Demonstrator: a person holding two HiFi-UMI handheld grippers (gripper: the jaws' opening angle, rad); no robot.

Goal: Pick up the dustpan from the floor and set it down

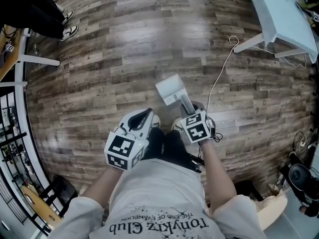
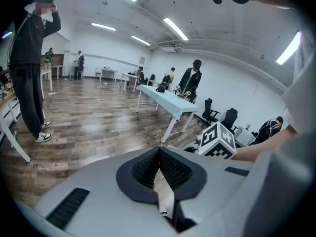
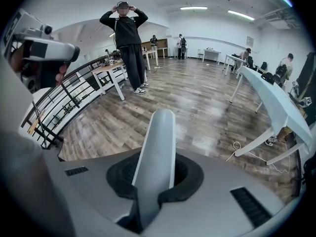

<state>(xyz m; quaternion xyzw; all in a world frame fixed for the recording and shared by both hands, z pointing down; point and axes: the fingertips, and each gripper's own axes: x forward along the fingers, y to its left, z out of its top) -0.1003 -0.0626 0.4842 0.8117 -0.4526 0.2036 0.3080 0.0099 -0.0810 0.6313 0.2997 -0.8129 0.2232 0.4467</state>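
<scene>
Dustpan (image 1: 171, 89) hanging over the floor (image 1: 124, 44), carried by its handle (image 3: 157, 152).
I am clamping my right tool (image 1: 189, 108) tight on the handle so the scoop is pointing away from me, ready for setting down; my left tool (image 1: 148, 116) is idling closed and empty.
</scene>
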